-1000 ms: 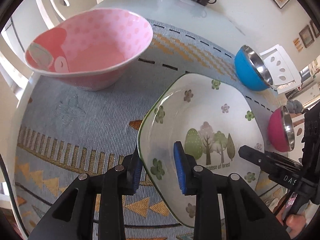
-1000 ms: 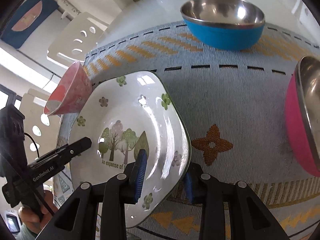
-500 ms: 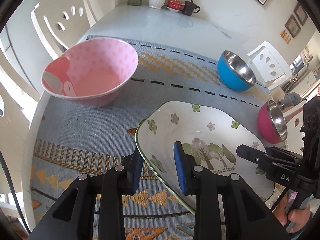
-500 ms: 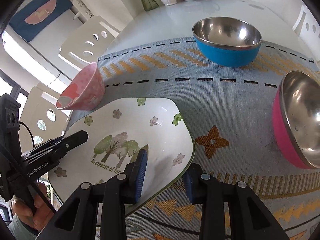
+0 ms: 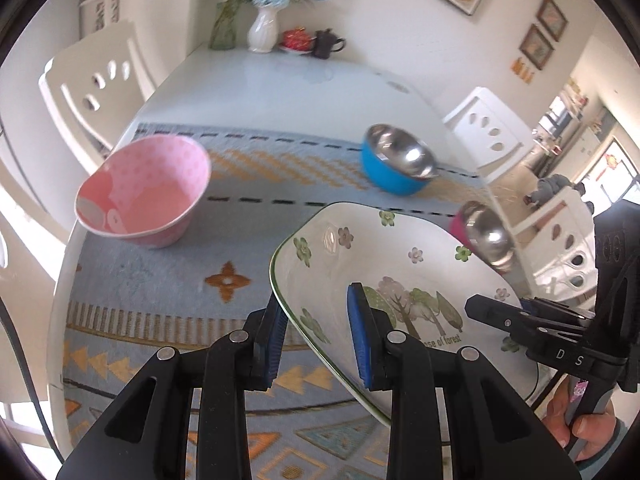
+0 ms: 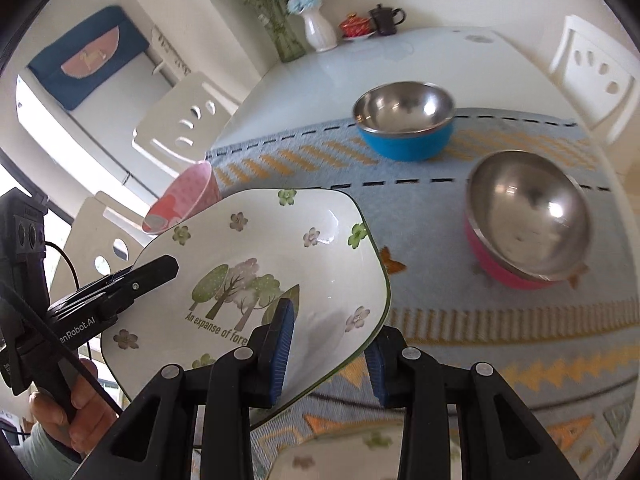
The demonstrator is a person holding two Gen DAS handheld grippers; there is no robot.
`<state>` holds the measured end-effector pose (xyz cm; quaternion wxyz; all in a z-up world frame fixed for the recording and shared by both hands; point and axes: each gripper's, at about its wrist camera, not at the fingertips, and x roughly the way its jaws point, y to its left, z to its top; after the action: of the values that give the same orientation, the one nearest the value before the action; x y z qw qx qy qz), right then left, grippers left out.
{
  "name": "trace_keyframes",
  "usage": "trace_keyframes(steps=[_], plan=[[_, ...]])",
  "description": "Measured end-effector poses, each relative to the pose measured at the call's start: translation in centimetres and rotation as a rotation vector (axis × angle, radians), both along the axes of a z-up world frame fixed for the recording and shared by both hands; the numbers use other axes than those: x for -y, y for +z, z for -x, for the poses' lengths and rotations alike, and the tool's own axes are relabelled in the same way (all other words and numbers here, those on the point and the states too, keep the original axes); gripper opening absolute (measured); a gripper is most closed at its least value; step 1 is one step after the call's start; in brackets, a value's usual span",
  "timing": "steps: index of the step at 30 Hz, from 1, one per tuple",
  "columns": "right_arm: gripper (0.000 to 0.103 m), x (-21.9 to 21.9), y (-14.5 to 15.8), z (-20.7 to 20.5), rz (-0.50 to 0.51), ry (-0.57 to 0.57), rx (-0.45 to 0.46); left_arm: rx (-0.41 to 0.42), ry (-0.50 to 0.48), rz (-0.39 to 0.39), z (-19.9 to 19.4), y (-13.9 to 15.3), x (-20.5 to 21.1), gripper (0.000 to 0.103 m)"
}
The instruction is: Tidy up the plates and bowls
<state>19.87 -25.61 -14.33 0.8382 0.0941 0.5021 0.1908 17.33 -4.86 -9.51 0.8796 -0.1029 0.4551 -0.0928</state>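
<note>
While the pink dotted bowl (image 5: 146, 190) shows its whole open inside at far left in the left wrist view, the right wrist view catches only its outer wall (image 6: 186, 200) behind the plate; the flowered plate (image 5: 400, 280) hangs tilted above the patterned cloth (image 5: 160, 280), clear of the surface, held at two opposite edges; the left hand-held gripper (image 5: 316, 340) is nearly closed with its blue pads pinching the plate's left rim, and the right hand-held gripper (image 6: 330, 354) clamps the right rim the same way; only the right wrist view lets the plate's lettering read nearly in full; further right, the blue steel bowl (image 6: 404, 120) stands on the cloth; the pink steel bowl (image 6: 528, 220) sits whole in the right wrist view, yet half hidden behind the plate (image 5: 486, 234) in the left.
</note>
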Motion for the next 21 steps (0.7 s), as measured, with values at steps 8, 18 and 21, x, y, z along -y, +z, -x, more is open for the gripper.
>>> trace_keyframes(steps=[8, 18, 21], plan=[[0.033, 3.0, 2.8, 5.0, 0.012, -0.079, 0.045, 0.055, -0.079, 0.019, 3.0, 2.6, 3.0, 0.026], [0.033, 6.1, 2.4, 12.5, 0.059, -0.220, 0.026, 0.022, -0.233, 0.044, 6.4, 1.6, 7.0, 0.026], [0.033, 6.6, 1.9, 15.5, 0.104, -0.302, 0.022, -0.003, -0.293, 0.062, 7.1, 0.6, 8.7, 0.026]])
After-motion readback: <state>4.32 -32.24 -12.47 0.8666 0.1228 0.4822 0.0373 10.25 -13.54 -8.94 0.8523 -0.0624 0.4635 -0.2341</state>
